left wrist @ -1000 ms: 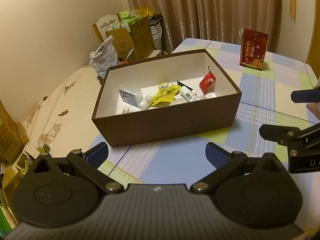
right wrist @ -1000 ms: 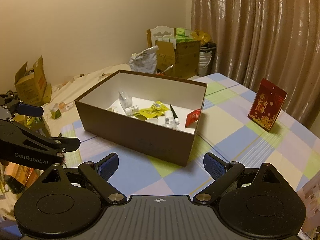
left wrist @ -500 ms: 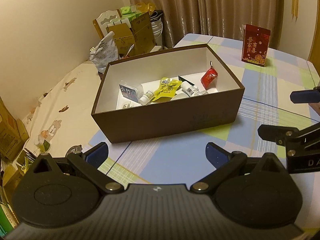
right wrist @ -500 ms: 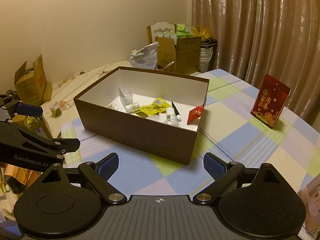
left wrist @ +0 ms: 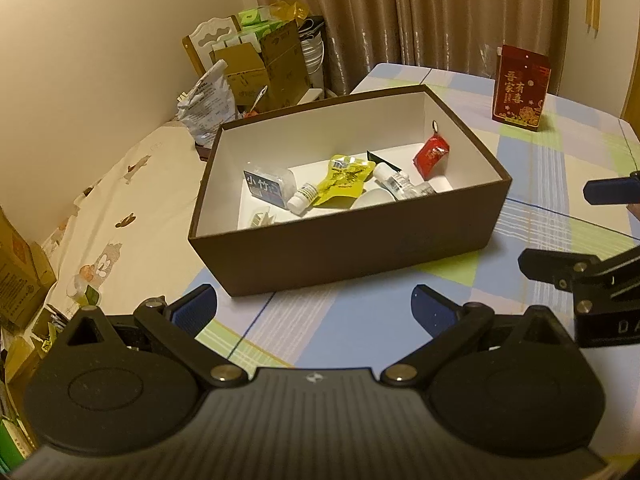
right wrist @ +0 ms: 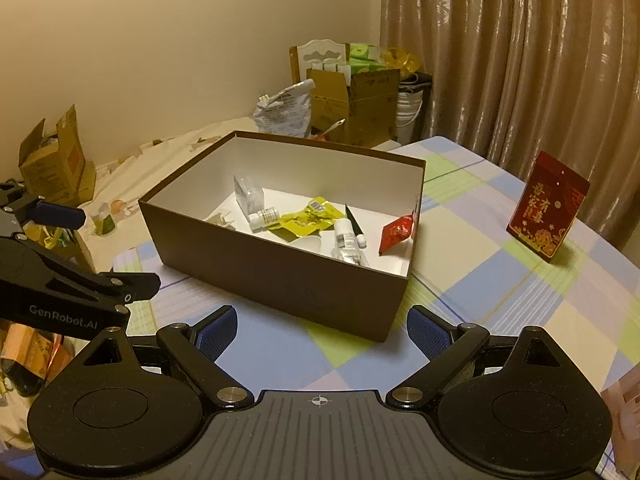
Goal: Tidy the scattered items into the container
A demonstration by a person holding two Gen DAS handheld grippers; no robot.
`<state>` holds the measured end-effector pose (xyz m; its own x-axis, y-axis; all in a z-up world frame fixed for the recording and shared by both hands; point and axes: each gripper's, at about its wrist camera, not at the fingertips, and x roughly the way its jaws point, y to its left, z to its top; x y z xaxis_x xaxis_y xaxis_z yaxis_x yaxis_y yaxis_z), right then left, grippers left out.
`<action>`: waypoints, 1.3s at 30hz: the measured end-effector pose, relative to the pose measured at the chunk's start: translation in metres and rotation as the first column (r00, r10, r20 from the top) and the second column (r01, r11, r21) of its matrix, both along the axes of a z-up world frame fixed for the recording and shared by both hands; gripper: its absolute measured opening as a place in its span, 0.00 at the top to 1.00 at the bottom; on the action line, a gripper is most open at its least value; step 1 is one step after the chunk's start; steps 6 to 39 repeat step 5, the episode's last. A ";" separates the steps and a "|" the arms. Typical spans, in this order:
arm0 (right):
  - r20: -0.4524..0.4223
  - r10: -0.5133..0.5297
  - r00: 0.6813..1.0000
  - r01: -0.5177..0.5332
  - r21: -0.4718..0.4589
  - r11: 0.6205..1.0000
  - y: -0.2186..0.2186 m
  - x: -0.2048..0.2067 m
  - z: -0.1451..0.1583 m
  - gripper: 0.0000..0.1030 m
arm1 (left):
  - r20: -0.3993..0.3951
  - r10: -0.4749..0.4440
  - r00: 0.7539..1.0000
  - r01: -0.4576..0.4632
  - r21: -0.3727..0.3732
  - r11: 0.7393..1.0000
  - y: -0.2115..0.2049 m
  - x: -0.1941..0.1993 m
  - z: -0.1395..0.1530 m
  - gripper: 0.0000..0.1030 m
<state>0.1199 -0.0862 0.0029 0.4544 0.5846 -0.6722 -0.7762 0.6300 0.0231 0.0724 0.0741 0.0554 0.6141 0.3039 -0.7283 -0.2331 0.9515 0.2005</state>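
Note:
A brown box with a white inside stands on the checked tablecloth; it also shows in the right wrist view. Inside lie a yellow packet, a red sachet, white bottles, a clear blue-labelled pack and a black pen. My left gripper is open and empty, just in front of the box. My right gripper is open and empty, in front of the box's near corner.
A red printed card box stands on the table to the right of the brown box, and it shows in the left wrist view. Cardboard boxes and a chair stand beyond the table. A bed lies left.
Both grippers have pulled back and risen slightly from the box, so it sits farther away in view. Both stay open and empty.

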 end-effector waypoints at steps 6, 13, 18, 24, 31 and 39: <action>0.002 -0.007 1.000 0.007 -0.003 1.000 0.009 0.003 -0.001 0.06 | 0.013 -0.019 1.000 0.019 0.004 1.000 0.008 0.007 0.001 0.01; 0.002 -0.007 1.000 0.007 -0.003 1.000 0.009 0.003 -0.001 0.06 | 0.013 -0.019 1.000 0.019 0.004 1.000 0.008 0.007 0.001 0.01; 0.002 -0.007 1.000 0.007 -0.003 1.000 0.009 0.003 -0.001 0.06 | 0.013 -0.019 1.000 0.019 0.004 1.000 0.008 0.007 0.001 0.01; 0.002 -0.007 1.000 0.007 -0.003 1.000 0.009 0.003 -0.001 0.06 | 0.013 -0.019 1.000 0.019 0.004 1.000 0.008 0.007 0.001 0.01; 0.002 -0.007 1.000 0.007 -0.003 1.000 0.009 0.003 -0.001 0.06 | 0.013 -0.019 1.000 0.019 0.004 1.000 0.008 0.007 0.001 0.01; 0.002 -0.007 1.000 0.007 -0.003 1.000 0.009 0.003 -0.001 0.06 | 0.013 -0.019 1.000 0.019 0.004 1.000 0.008 0.007 0.001 0.01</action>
